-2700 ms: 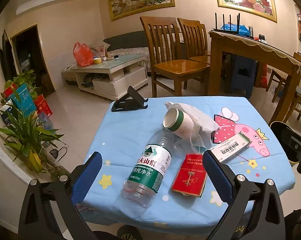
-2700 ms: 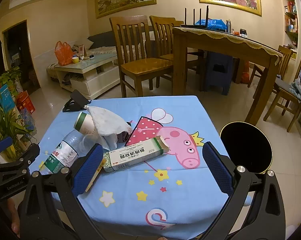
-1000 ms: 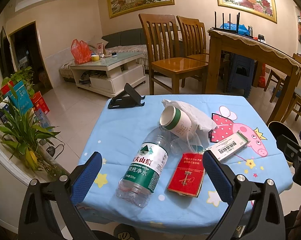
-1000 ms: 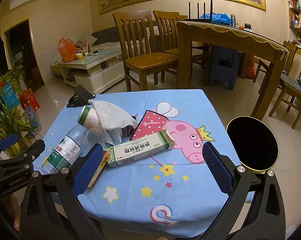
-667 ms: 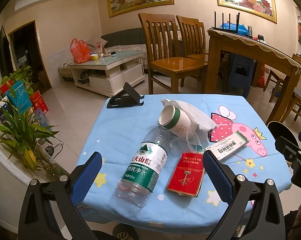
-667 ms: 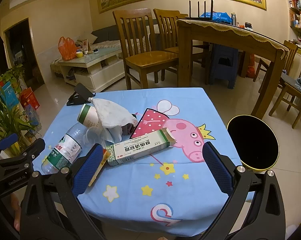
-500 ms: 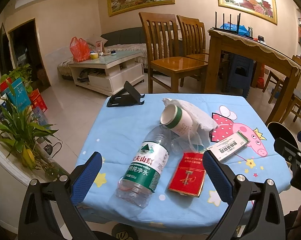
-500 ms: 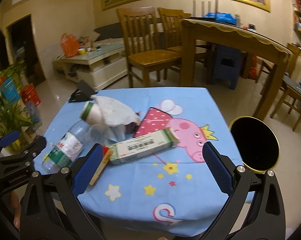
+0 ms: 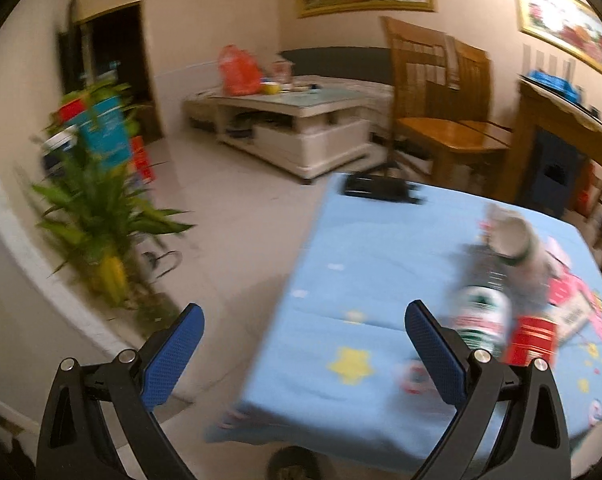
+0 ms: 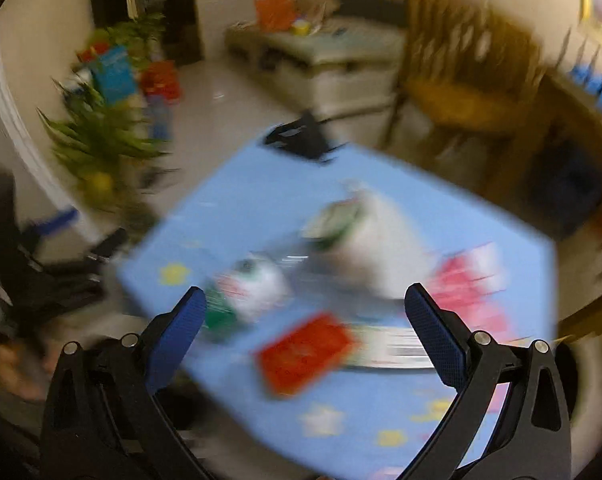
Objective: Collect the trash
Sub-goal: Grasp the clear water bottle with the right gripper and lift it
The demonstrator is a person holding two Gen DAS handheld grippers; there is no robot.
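Blue cloth: a light-blue tablecloth (image 9: 365,272) with stars covers the small table; it fills the lower right of the left wrist view and the centre of the right wrist view. Both views are smeared by motion.
Left gripper (image 9: 304,354): jaws spread wide, nothing between them, at the bottom of the frame over the table's left edge and the floor.
Right gripper (image 10: 304,336): jaws spread wide and empty, low in the frame above the trash.
Plastic bottle (image 9: 483,312): lies on its side with a green-and-white label, just beside the left gripper's right finger in the picture.
Paper cup (image 9: 515,242): tipped over, open mouth towards the camera, right of centre, touching the bottle's top end.
Red packet (image 10: 307,352): flat on the cloth, lower centre of the right wrist view, between the fingers.
White crumpled wrapper (image 10: 375,248): centre of frame, against the cup.
Long carton (image 10: 389,348): right of the red packet, blurred.
Black stand (image 9: 381,188): far edge of the table.
Potted plant (image 9: 101,220): left of frame, on the floor.
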